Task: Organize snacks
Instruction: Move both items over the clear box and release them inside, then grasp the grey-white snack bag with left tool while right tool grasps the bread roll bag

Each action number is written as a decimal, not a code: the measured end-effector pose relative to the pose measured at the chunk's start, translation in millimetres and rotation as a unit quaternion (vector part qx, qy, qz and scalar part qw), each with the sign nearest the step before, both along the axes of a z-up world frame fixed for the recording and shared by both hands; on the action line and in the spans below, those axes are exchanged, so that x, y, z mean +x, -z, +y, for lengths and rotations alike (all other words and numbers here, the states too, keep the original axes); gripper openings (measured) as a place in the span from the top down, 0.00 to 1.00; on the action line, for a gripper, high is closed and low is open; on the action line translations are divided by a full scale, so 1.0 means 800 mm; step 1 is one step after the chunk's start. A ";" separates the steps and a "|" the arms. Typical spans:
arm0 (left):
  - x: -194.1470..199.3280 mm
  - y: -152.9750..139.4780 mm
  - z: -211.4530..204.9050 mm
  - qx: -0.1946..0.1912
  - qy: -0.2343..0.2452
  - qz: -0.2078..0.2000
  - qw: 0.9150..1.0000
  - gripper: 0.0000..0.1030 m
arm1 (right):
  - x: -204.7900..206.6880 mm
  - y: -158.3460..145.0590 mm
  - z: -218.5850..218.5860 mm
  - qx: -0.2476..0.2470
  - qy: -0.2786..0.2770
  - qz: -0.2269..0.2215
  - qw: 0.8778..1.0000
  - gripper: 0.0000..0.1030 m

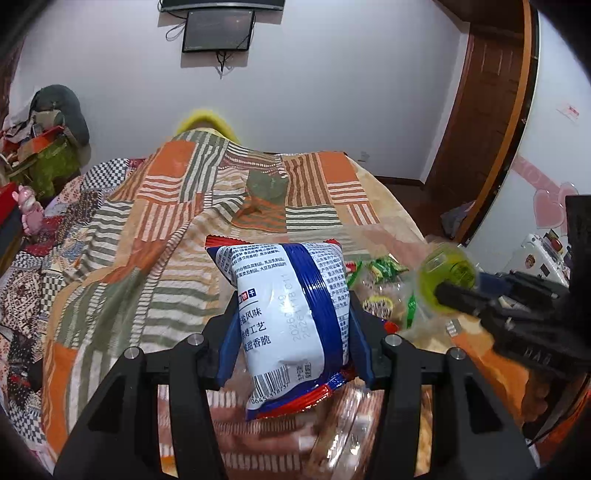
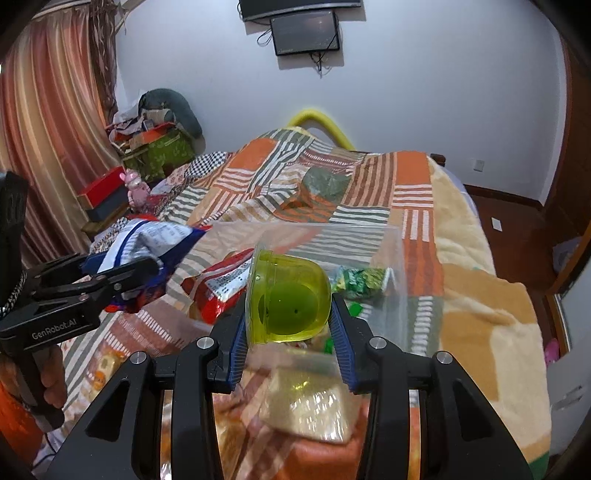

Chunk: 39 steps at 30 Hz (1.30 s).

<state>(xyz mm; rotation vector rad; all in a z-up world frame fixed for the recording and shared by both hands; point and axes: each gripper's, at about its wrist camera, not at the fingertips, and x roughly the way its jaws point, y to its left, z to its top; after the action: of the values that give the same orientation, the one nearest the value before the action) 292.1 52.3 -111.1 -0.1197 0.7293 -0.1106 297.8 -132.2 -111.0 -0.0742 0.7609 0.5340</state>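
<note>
While I watched through both wrist cameras, much of the pile beneath the grippers was blurred, so I could not name the clear-wrapped snacks there. My left gripper [image 1: 291, 325] was clamped on a blue and white snack bag [image 1: 291, 314], held upright above the bed [image 1: 147, 229]; the bag hid the gap between the fingers and its lower edge covered what lay below. My right gripper [image 2: 288, 325] was closed around a green jelly cup [image 2: 288, 301], tipped on its side and lifted clear of the bed. Beyond it sat a clear plastic bag [image 2: 391, 258], a red snack packet [image 2: 218, 288] half hidden by the cup, and small green packets [image 2: 358, 280]. An orange, green and white patchwork quilt [image 2: 369, 184] covered the bed. A dark screen [image 2: 304, 31], cut off at the top, hung on the pale wall, and striped curtains [image 2: 48, 122] hung at the left.
</note>
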 end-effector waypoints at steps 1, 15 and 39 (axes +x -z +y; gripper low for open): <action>0.009 0.003 0.000 -0.002 0.000 0.003 1.000 0.50 | 0.003 0.003 0.003 -0.002 -0.002 0.002 1.000 0.64; 0.058 0.045 0.001 0.005 -0.008 0.035 0.999 0.49 | 0.022 0.044 0.034 -0.034 -0.030 0.043 0.998 0.63; -0.052 -0.016 0.003 0.030 -0.008 0.005 0.999 0.14 | -0.042 -0.020 -0.008 -0.004 -0.019 0.008 1.000 0.52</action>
<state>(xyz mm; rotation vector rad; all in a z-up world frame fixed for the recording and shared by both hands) 250.5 55.1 -98.1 -0.0685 0.7406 -0.0726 264.3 -138.5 -94.6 -0.0919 0.7794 0.5688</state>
